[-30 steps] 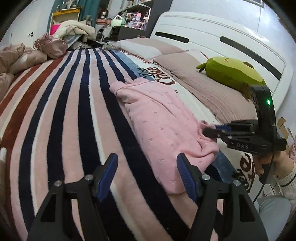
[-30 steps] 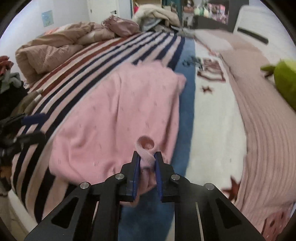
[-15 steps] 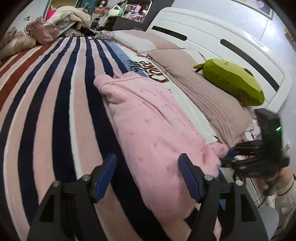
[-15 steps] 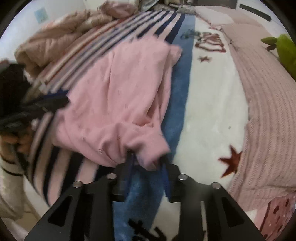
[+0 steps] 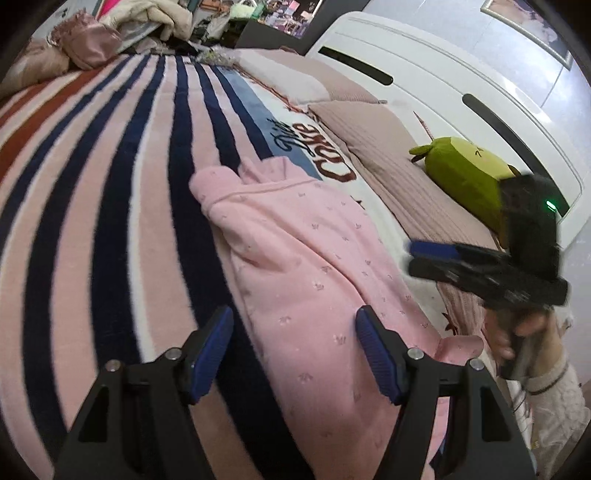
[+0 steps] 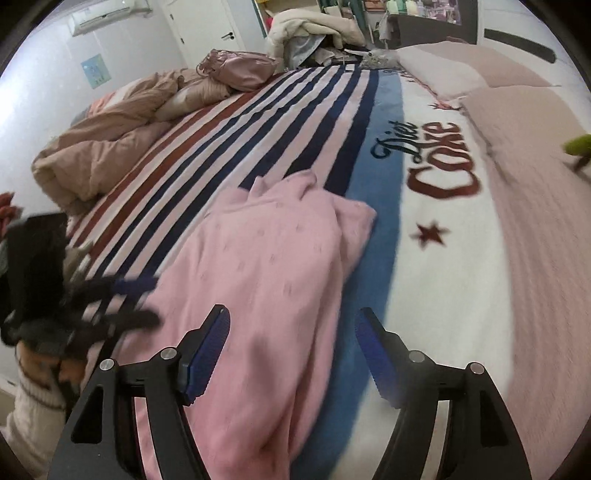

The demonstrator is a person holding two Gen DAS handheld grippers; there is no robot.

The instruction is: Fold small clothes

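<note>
A small pink garment [image 5: 306, 266] lies lengthwise on the striped blanket [image 5: 110, 206]; it also shows in the right wrist view [image 6: 266, 280]. My left gripper [image 5: 293, 347] is open and empty, its fingers straddling the garment's near left edge. My right gripper [image 6: 291, 354] is open and empty, low over the garment's near right part. From the left wrist view the right gripper [image 5: 480, 269] hangs above the garment's right edge. From the right wrist view the left gripper [image 6: 92, 306] sits at the garment's left edge, blurred.
A green plush toy [image 5: 465, 181] lies on beige pillows [image 5: 369, 125] by the white headboard [image 5: 443, 74]. A crumpled brown duvet [image 6: 107, 147], a pink bag [image 6: 240, 72] and piled clothes [image 6: 314, 29] sit at the far side. The bed's near edge is just below the grippers.
My right gripper has opened and let go of the pink cuff, then lifted off the garment. My left gripper has moved in over the garment's near left edge, still open.
</note>
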